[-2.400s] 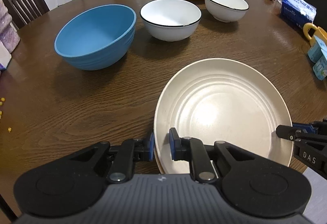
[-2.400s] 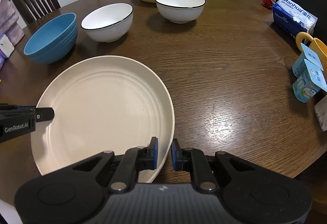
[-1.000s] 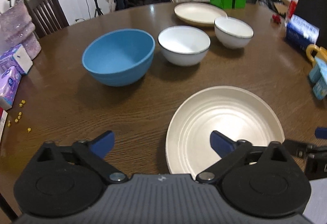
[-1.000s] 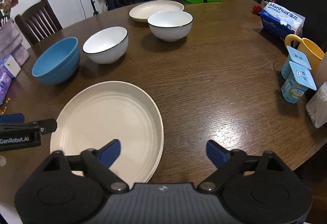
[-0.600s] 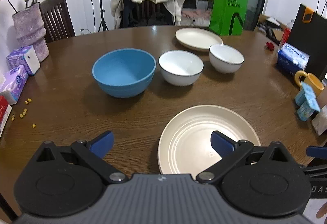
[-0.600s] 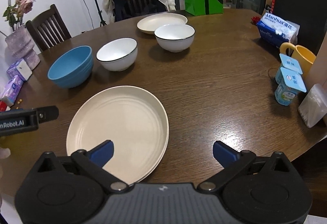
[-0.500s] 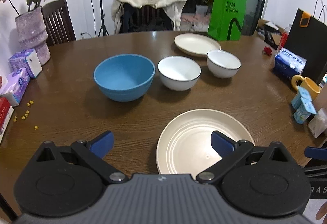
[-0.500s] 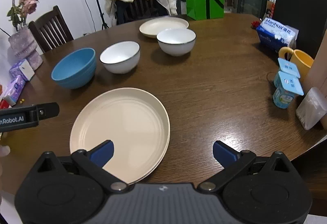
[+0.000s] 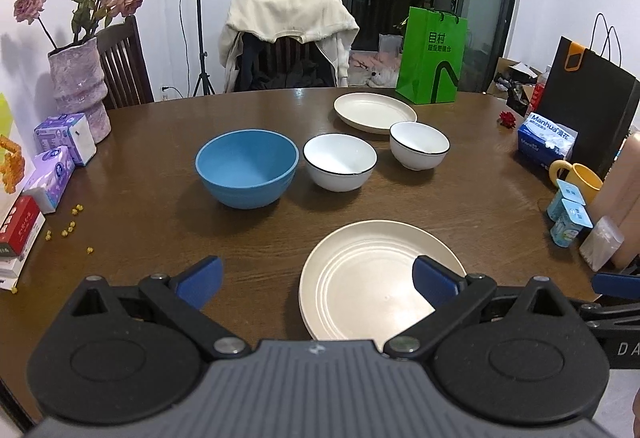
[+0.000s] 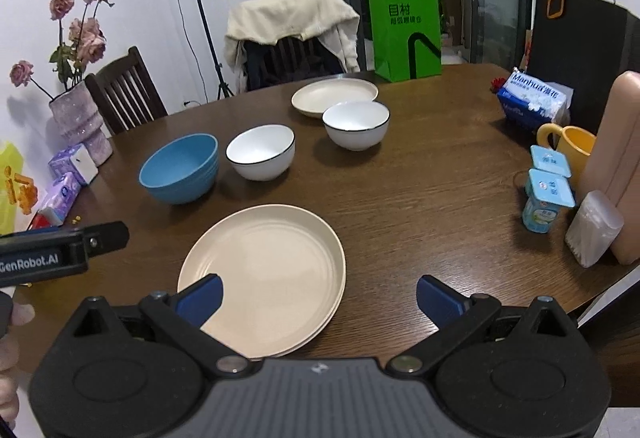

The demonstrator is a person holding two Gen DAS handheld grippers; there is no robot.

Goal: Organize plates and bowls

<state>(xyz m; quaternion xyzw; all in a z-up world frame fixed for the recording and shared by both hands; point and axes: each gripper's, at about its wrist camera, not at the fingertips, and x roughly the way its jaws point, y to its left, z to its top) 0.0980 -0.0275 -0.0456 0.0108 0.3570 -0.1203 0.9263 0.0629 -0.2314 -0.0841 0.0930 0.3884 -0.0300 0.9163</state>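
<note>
On the round wooden table, left wrist view: the left gripper has its jaws spread wide and empty, above the near edge. A stack of cream plates lies at the near edge, partly behind the right finger. Across the middle stand a blue bowl, a white bowl and a second white bowl in a row; a single cream plate lies toward the far edge, before a green bag.

Right wrist view: the right gripper has just opened fully, nothing between its jaws. The plate stack lies under its left finger; the table's right edge carries yogurt cups and a yellow mug.
</note>
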